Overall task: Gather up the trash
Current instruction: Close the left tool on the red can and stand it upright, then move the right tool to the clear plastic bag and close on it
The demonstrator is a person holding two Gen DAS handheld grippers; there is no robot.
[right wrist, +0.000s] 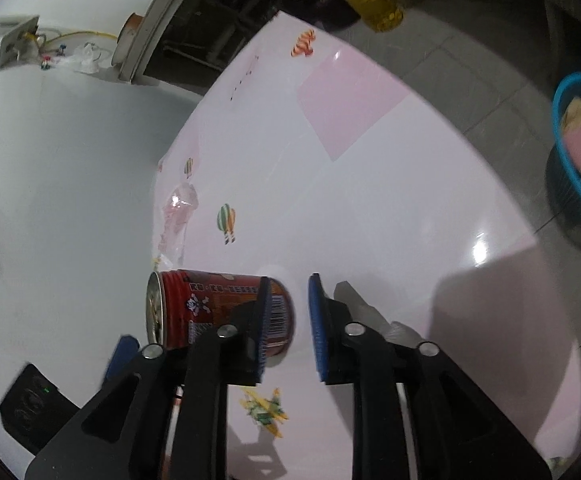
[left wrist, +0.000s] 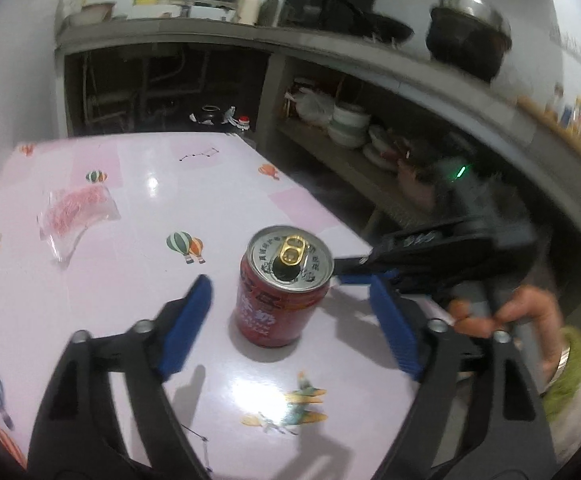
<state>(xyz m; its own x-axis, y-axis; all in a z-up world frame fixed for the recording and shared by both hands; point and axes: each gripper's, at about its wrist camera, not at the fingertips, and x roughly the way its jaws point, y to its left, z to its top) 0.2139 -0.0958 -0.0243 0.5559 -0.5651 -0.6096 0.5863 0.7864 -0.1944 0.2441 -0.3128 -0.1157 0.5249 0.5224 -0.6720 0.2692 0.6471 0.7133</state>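
My right claw point(left wrist: 336, 268) smears with motion in the left wrist view; its body and the hand point(left wrist: 502, 312) gripping it are too blurred to read. From the right wrist view, the left finger point(right wrist: 260, 332) of that claw covers part of the can point(right wrist: 210, 308). The blue basket point(right wrist: 570, 160) is cut by the frame edge, contents unclear. Print on the can's lid is too small for me. The bowls point(left wrist: 348, 126) on the shelf are soft.
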